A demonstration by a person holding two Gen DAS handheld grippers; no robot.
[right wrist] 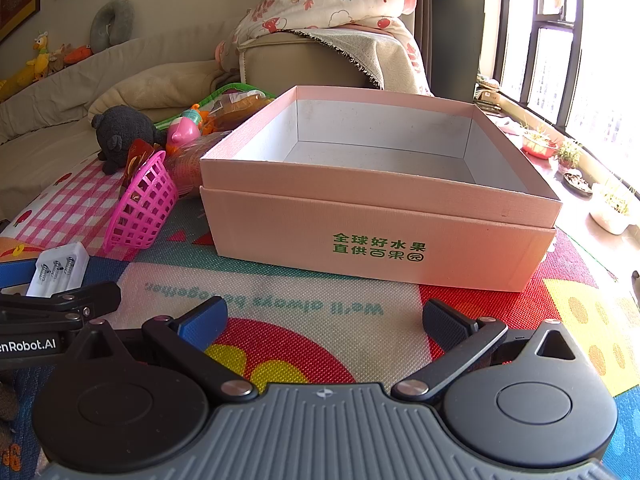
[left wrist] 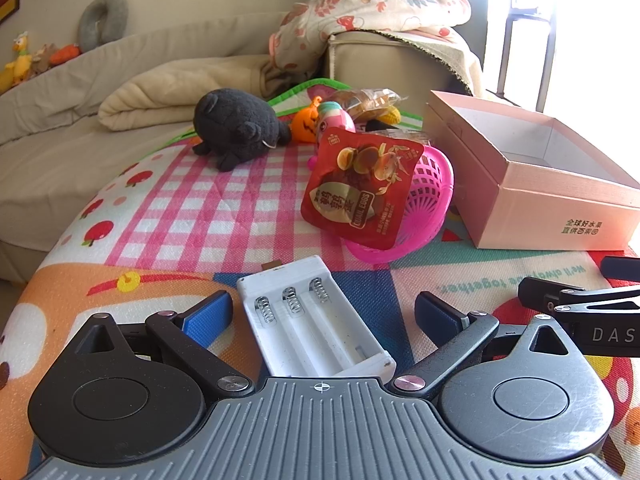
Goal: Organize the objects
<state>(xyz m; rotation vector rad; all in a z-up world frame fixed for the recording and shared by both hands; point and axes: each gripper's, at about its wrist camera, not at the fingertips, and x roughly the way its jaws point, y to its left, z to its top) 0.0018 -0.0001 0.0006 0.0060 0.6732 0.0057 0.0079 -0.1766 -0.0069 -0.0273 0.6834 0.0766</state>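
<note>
My left gripper (left wrist: 323,312) is open, its blue pads on either side of a white battery holder (left wrist: 310,320) lying on the mat, not touching it. Beyond it a red quail-egg snack pouch (left wrist: 356,186) leans on a tipped pink basket (left wrist: 424,208). A black plush (left wrist: 236,126), an orange pumpkin toy (left wrist: 306,124) and a pink toy (left wrist: 336,120) lie further back. My right gripper (right wrist: 324,320) is open and empty over the mat, in front of the empty pink box (right wrist: 380,232). The battery holder (right wrist: 60,268) and the basket (right wrist: 142,204) show at its left.
The colourful play mat (right wrist: 280,300) covers the surface. A beige sofa with blankets (left wrist: 168,92) stands behind. The pink box (left wrist: 532,184) sits right of the basket. Potted plants (right wrist: 612,204) line the window sill at the right. The right gripper's body (left wrist: 580,308) is close to my left one.
</note>
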